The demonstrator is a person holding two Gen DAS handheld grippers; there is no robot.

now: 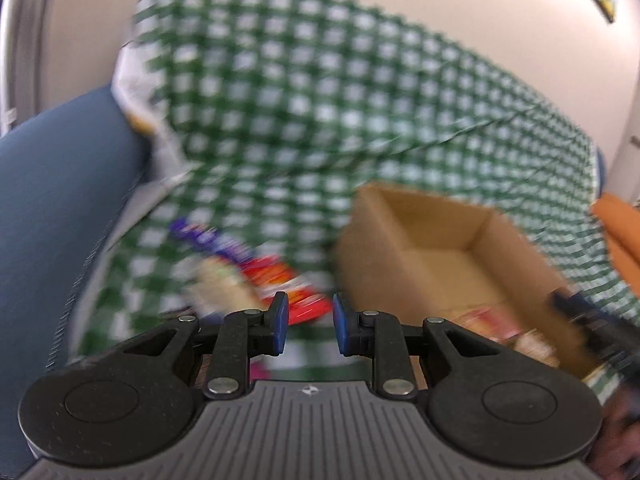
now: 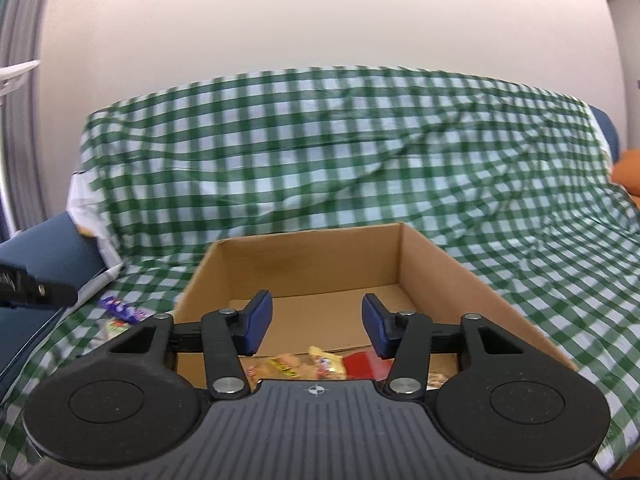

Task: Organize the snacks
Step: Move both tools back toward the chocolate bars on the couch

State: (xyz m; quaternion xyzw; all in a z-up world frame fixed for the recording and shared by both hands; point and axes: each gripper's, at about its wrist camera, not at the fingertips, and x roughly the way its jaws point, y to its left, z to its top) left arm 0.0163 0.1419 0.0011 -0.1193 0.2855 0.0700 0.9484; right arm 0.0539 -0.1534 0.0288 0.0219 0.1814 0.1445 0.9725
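Observation:
An open cardboard box (image 2: 312,260) stands on a green-checked cloth (image 2: 320,152), with several snack packets (image 2: 304,366) lying at its near end. My right gripper (image 2: 317,320) hovers over that end of the box, open, with nothing between its pads. The left wrist view is blurred. There my left gripper (image 1: 310,320) is open by a narrow gap with nothing in it. Just beyond it on the cloth lie a red packet (image 1: 280,276), a purple packet (image 1: 208,236) and a pale one (image 1: 220,284), left of the box (image 1: 384,232). The purple packet (image 2: 122,308) also shows left of the box.
The checked cloth (image 1: 320,100) covers a blue sofa (image 1: 60,200), seat and backrest. An orange cushion (image 2: 628,172) lies at the far right. A dark, blurred part of the other gripper (image 1: 592,320) shows at the box's right side. A pale wall rises behind.

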